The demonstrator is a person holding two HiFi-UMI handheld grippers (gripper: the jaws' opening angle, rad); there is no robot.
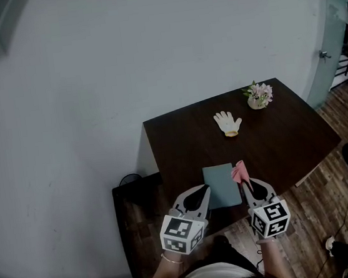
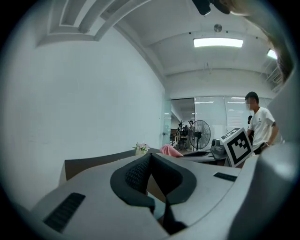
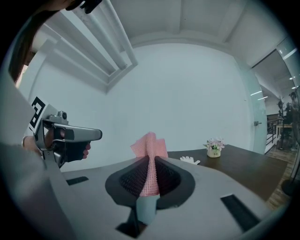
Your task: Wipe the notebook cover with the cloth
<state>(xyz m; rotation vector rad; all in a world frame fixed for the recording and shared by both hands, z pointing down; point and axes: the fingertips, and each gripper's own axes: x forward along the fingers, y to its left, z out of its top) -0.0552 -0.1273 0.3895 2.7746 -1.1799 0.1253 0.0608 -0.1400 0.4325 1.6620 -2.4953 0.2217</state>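
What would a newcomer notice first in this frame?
The pink cloth stands out, pinched upright in the right gripper at the right edge of the teal notebook, which lies near the front of the dark table. Farther back sit a white glove and a small flower pot at the far corner.

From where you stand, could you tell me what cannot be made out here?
Notebook: in the head view its near corners are covered by the left gripper and right gripper; marks on its cover are too small to see.
Cloth: in the right gripper view its lower end is hidden between the shut jaws.
Glove: too small in the head view to tell its material.
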